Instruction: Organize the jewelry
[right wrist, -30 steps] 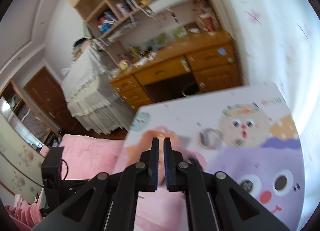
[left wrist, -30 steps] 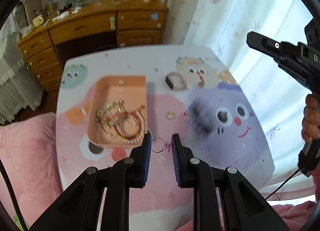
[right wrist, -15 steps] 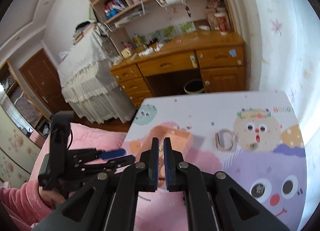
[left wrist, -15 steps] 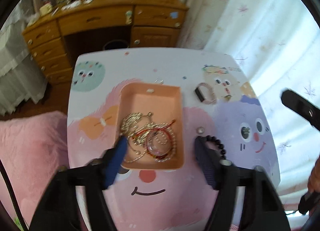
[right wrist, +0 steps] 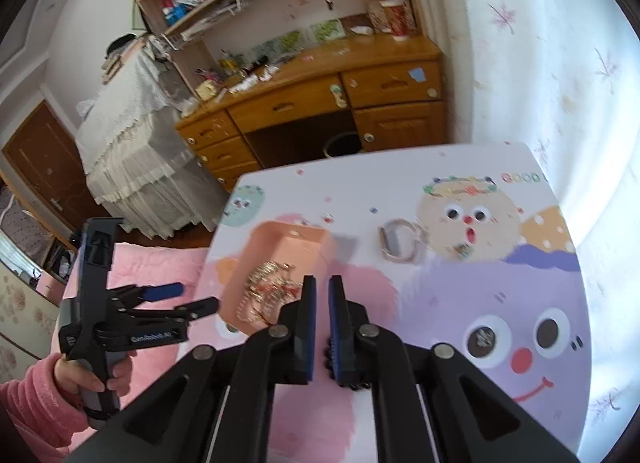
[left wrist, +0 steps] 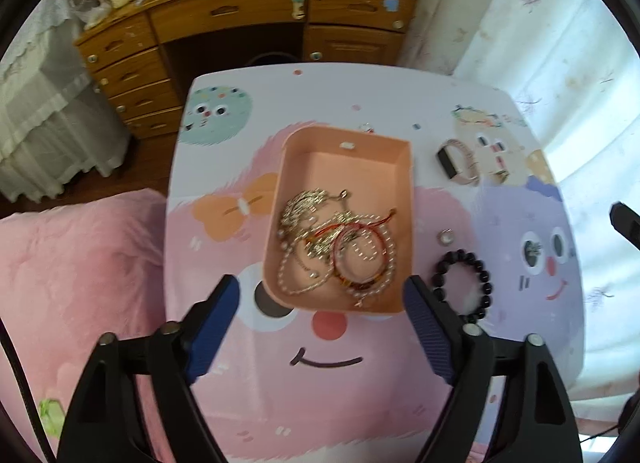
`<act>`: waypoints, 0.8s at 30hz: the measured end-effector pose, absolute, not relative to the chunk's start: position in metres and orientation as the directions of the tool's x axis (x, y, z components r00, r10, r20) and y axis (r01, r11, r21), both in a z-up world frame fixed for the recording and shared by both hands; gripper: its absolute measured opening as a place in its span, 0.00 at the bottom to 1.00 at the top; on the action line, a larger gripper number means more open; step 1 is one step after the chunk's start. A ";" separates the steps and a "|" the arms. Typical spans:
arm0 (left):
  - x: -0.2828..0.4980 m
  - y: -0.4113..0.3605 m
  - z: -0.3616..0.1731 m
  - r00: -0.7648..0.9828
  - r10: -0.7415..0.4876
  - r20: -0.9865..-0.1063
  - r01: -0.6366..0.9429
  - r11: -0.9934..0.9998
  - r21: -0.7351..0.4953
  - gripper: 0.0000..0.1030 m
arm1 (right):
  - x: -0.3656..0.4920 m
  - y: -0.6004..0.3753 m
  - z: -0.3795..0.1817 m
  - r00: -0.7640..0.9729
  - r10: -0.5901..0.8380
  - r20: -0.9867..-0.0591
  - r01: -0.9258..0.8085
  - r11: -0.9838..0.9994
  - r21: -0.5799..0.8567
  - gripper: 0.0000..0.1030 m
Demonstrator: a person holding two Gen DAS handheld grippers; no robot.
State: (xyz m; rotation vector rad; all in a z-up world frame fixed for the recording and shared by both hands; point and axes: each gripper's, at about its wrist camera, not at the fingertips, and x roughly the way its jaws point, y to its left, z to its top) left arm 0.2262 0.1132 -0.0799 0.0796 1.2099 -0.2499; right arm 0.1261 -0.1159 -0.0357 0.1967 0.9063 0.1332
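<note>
A peach tray [left wrist: 403, 167] [right wrist: 320, 241] holds a tangle of gold chains, pearl strands and red bracelets [left wrist: 340, 243]. On the table to its right lie a black bead bracelet [left wrist: 462, 283], a small ring [left wrist: 445, 237] and a pink-strapped watch [left wrist: 460, 161] [right wrist: 400, 245]. A small earring [left wrist: 533, 250] [right wrist: 485, 337] lies on the purple face. My left gripper [left wrist: 320, 319] [right wrist: 180, 297] is open wide and empty, above the tray's near end. My right gripper [right wrist: 322, 317] is almost shut and empty, over the table by the tray; black beads show under its right finger.
The cartoon-printed table [left wrist: 340, 363] stands between a pink bed [left wrist: 80, 283] on the left and white curtains [left wrist: 560, 43] on the right. A wooden desk [left wrist: 248, 19] with drawers stands behind. A small charm [left wrist: 366, 127] lies beyond the tray.
My left gripper opened wide and pulled back and up from the table, letting go of the small hoop piece. The right gripper stayed nearly shut and tilted down toward the table.
</note>
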 end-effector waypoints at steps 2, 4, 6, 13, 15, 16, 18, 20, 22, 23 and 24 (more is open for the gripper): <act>0.216 0.111 -0.083 0.327 -0.141 -0.935 0.227 0.972 -0.067 0.83 | 0.123 -0.120 -0.042 0.581 0.166 -0.797 -0.021 0.982 0.190 0.36; 0.204 0.107 -0.085 0.327 -0.155 -0.932 0.248 0.966 -0.074 0.83 | 0.118 -0.124 -0.052 0.532 0.111 -0.840 -0.035 0.993 0.109 0.48; 0.193 0.100 -0.088 0.326 -0.139 -0.935 0.268 0.962 -0.050 0.83 | 0.111 -0.125 -0.063 0.487 0.046 -0.872 -0.068 0.998 0.015 0.51; 0.149 0.063 -0.114 0.218 -0.198 -0.956 0.306 0.944 -0.126 0.84 | 0.083 -0.141 -0.117 0.356 -0.049 -0.933 -0.208 0.970 -0.130 0.51; 0.140 0.049 -0.119 0.211 -0.208 -0.955 0.317 0.939 -0.134 0.84 | 0.076 -0.146 -0.131 0.334 -0.062 -0.941 -0.236 0.961 -0.147 0.51; 0.135 0.039 -0.121 0.221 -0.210 -0.952 0.329 0.935 -0.130 0.84 | 0.073 -0.148 -0.137 0.328 -0.069 -0.942 -0.250 0.956 -0.157 0.51; 0.129 0.024 -0.123 0.251 -0.217 -0.944 0.357 0.927 -0.118 0.84 | 0.066 -0.155 -0.150 0.326 -0.082 -0.942 -0.280 0.943 -0.180 0.51; 0.121 0.007 -0.125 0.306 -0.225 -0.925 0.402 0.911 -0.089 0.84 | 0.063 -0.158 -0.157 0.331 -0.112 -0.937 -0.311 0.925 -0.220 0.51; 0.116 -0.009 -0.128 0.363 -0.218 -0.906 0.452 0.891 -0.034 0.84 | 0.060 -0.160 -0.162 0.351 -0.125 -0.928 -0.351 0.901 -0.254 0.51; 0.113 -0.019 -0.130 0.390 -0.212 -0.896 0.484 0.875 0.004 0.84 | 0.060 -0.162 -0.164 0.357 -0.124 -0.926 -0.362 0.895 -0.260 0.51; 0.110 -0.029 -0.134 0.412 -0.207 -0.887 0.515 0.856 0.039 0.84 | 0.060 -0.166 -0.166 0.367 -0.118 -0.923 -0.378 0.887 -0.264 0.51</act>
